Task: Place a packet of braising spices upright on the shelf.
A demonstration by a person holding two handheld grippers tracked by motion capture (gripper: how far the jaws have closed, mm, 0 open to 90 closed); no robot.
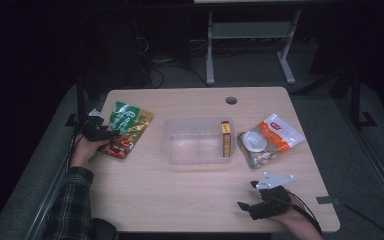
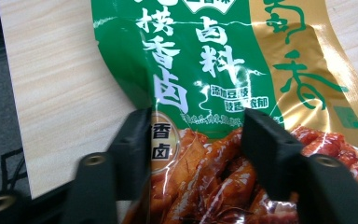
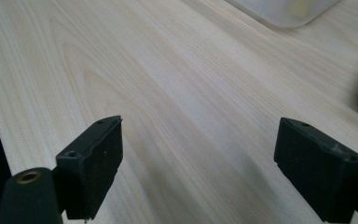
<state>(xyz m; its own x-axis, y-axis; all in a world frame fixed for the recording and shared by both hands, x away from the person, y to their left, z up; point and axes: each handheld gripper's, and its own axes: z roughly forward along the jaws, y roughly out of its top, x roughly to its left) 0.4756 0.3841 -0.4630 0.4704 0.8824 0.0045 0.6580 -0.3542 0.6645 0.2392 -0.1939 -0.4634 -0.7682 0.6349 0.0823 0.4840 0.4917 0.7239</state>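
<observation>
Nearest the person, by the desk's (image 1: 200, 205) front right corner, the right gripper (image 1: 252, 201) rests low over bare wood, its jaws spread wide with nothing between them; it seems to be waiting its turn, parked clear of the work.

At the left edge, the left gripper (image 1: 101, 134) reaches onto the near end of a green and gold sauce packet (image 1: 126, 129) that lies flat on the desk. In the left gripper view the two jaws stand partly apart, one on each side of the packet's lower part (image 2: 205, 154), above the printed picture of braised meat. Whether they pinch the foil yet, I cannot tell; they look set to take hold for a lift.

In the middle stands a clear plastic bin (image 1: 180, 150), likely the packet's destination, with a small yellow box (image 1: 225, 139) upright against its right wall.

Just right of the bin lies a clear orange-labelled bag (image 1: 269, 140).
</observation>
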